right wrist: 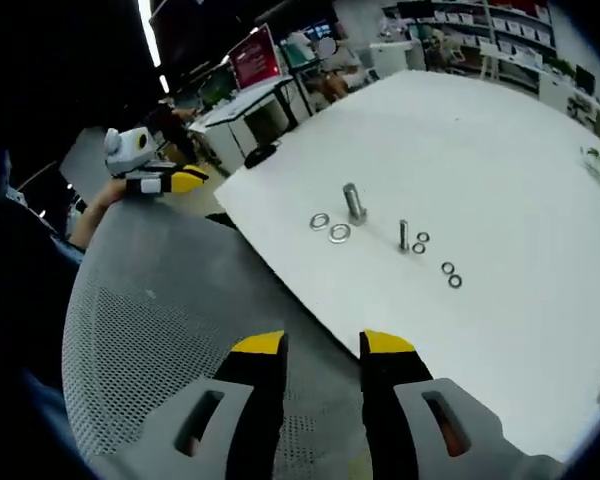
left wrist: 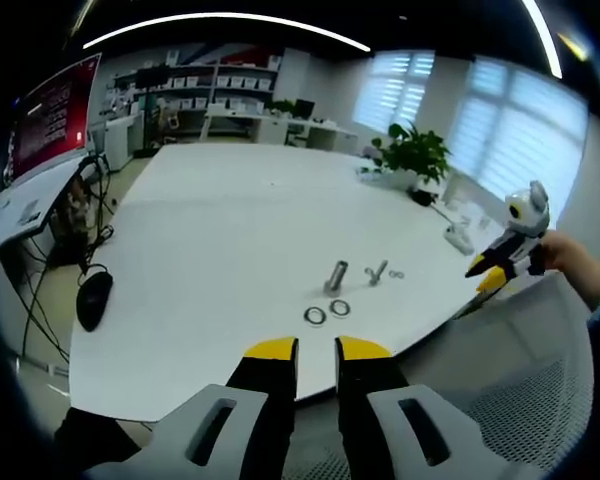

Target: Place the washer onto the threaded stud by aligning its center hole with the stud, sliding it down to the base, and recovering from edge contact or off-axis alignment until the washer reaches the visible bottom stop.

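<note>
Ahead of both grippers' parted, empty jaws (left gripper (left wrist: 316, 350), right gripper (right wrist: 323, 345)), the table (right wrist: 500, 150) carries two studs (right wrist: 354, 203), six washers (right wrist: 339, 233).

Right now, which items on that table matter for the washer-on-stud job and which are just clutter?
Job items:
- large upright metal threaded stud
- two large metal ring washers lying flat beside it
- left tool and right tool, both open, holding nothing

Just lying about:
- thin upright metal bolt with small rings nearby
- black computer mouse
- green potted plant
- grey mesh chair back
</note>
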Demonstrator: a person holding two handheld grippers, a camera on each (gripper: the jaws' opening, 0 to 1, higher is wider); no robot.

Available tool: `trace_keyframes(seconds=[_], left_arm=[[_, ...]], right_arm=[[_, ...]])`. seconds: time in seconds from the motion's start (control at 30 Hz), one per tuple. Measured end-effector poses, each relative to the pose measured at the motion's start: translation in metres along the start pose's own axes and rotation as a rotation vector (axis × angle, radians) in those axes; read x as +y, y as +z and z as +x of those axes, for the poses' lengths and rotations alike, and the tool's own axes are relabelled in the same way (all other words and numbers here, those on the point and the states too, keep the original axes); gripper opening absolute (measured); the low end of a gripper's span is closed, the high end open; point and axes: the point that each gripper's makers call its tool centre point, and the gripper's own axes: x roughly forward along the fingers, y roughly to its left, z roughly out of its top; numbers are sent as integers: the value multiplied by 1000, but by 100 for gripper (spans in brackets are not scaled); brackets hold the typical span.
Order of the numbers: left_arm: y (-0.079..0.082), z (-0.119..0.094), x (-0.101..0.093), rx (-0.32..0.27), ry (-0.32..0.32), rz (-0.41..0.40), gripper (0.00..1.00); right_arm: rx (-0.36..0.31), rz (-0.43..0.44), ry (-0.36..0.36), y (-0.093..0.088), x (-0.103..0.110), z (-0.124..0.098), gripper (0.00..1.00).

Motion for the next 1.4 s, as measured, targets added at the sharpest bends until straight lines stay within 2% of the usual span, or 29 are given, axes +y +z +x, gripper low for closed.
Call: trace_keyframes(seconds=[0.13, 0.3, 0.47, 0.57, 0.63, 0.8, 0.97, 1.03, 1.13, 1.27, 1.4], left_arm=[[-1, 0, 1, 8, 3, -5, 12], [-3, 1, 1, 22, 2, 5, 12], [-4, 2, 1, 32, 2, 6, 12], [-4, 2, 1, 30, 2, 5, 12], [-3, 2, 2, 25, 5, 0, 12], [-4, 2, 3, 30, 8, -3, 12], [-5, 2, 3, 33, 7, -4, 12], [-5, 3, 3, 34, 5, -2, 12], [-5, 3, 3, 35, 2, 4, 12], [-6, 4, 4, 45, -1, 8, 12], [-5, 3, 4, 38, 0, 6, 12]], right_arm=[[65, -35, -21, 2, -23, 8, 30], [166, -135, -57, -1, -56, 23, 29], [189, -102, -30, 4, -77, 44, 28], [232, -154, -61, 3, -95, 52, 28], [274, -164, -85, -1, -107, 56, 28], [326, -166, -123, -7, -132, 65, 27], [357, -122, -116, -11, -142, 72, 27], [399, -135, -127, -16, -148, 72, 26], [414, -138, -131, -16, -152, 76, 26], [453, -193, -151, -17, -156, 79, 25], [461, -213, -120, -16, -154, 88, 19]])
